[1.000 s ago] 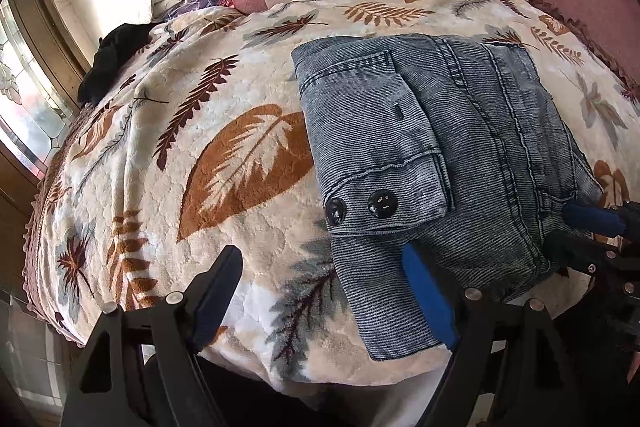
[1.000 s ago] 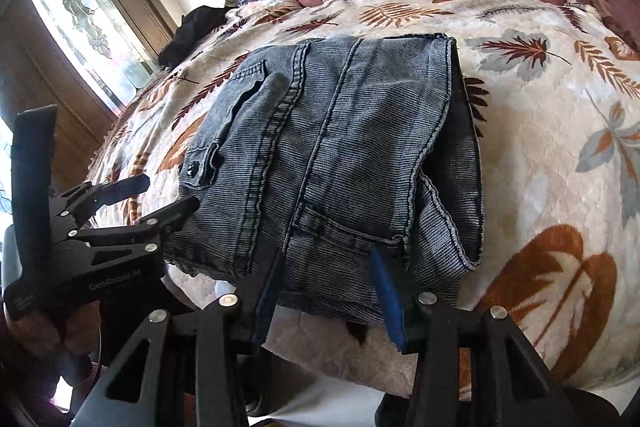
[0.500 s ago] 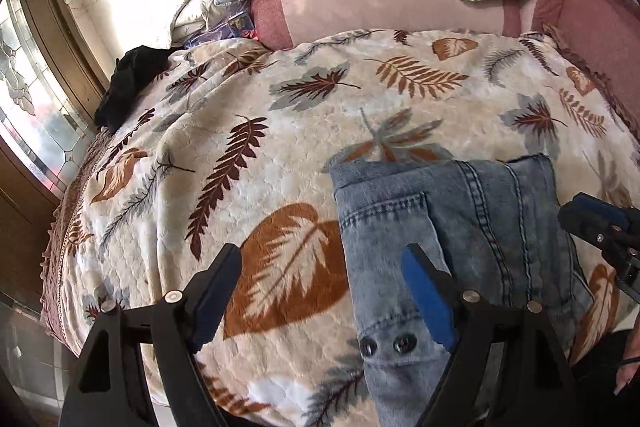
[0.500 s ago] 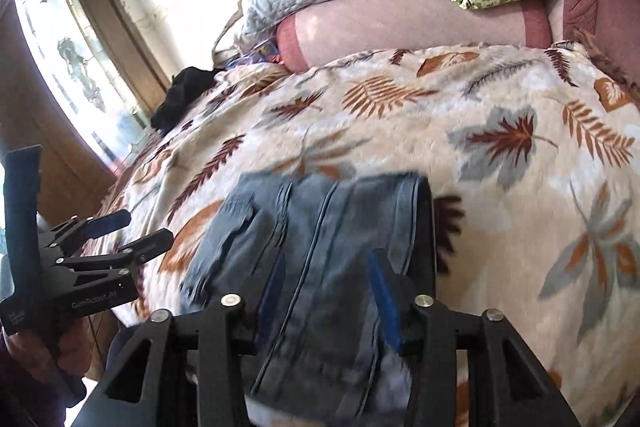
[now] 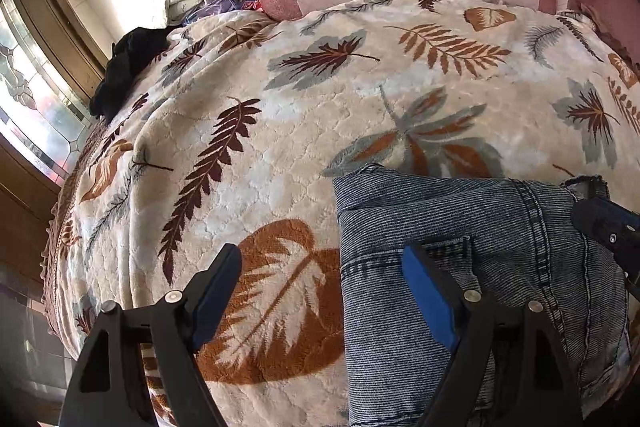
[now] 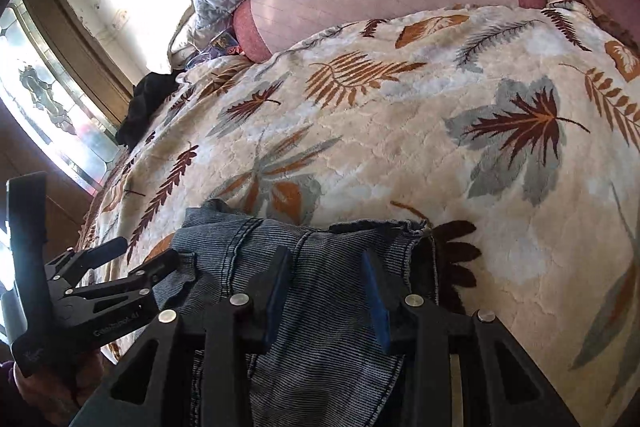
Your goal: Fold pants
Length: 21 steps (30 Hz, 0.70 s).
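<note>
Since a second ago both claws have drawn back, so the folded pants [image 5: 472,267] now sit at 5 o'clock on the bed [image 5: 280,147]. Left claw [image 5: 320,291] gapes wide, holding nothing. Right claw [image 6: 326,291], half-spread, hangs over denim; grip cannot be told.

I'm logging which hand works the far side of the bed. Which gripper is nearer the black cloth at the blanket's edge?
Left. The left gripper is open over the blanket beside the jeans, on the black cloth's side. The right gripper sits over the jeans, farther away.
</note>
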{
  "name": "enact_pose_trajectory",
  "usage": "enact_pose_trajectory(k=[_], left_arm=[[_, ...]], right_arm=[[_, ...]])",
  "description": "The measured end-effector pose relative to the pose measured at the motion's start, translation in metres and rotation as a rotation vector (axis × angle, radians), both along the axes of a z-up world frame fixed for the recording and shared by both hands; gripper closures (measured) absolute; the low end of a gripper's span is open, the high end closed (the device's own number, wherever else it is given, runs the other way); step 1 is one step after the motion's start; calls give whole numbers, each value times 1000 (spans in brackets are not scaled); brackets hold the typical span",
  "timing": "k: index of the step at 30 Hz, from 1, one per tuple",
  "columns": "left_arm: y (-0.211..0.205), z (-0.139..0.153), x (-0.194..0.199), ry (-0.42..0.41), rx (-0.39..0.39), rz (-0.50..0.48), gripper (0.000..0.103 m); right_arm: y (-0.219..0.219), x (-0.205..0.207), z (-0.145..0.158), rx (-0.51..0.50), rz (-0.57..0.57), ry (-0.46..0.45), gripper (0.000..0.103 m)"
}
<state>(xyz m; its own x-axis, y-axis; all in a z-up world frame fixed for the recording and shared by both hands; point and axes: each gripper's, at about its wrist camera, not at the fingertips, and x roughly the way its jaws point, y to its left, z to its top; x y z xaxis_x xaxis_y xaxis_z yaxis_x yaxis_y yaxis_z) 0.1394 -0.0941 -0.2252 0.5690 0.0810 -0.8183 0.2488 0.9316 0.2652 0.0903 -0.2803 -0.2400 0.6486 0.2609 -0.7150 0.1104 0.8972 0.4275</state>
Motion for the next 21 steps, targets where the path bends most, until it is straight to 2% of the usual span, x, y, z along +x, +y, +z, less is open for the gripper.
enact_pose_trajectory(k=[2,7,12,15,18,20,21], left_arm=[[-1,-2,-6,-3,11,-9,19],[1,-9,-20,-29,15,-18,19],[-6,-13,-19,-42,54,-29,19],[4,-2,-19,11,3,-24,19],[19,10,-32,2,-23,-17,19],[30,16,-44,-10,-29,-22,19],[35,18,-49,-9,-32,-23,19]], right_arm=[[0,-3,-4,2,5,8,64],[-13,-14,-13,95,-10,33,61],[-8,-9,-21,68,7,48,59],[-13,-16,-15,102,5,25,57],[-27,-33,-2,161,-33,-25,56],[-39,-48,4,196,-78,-55,49],[-45,-55,6,225,-91,-63,42]])
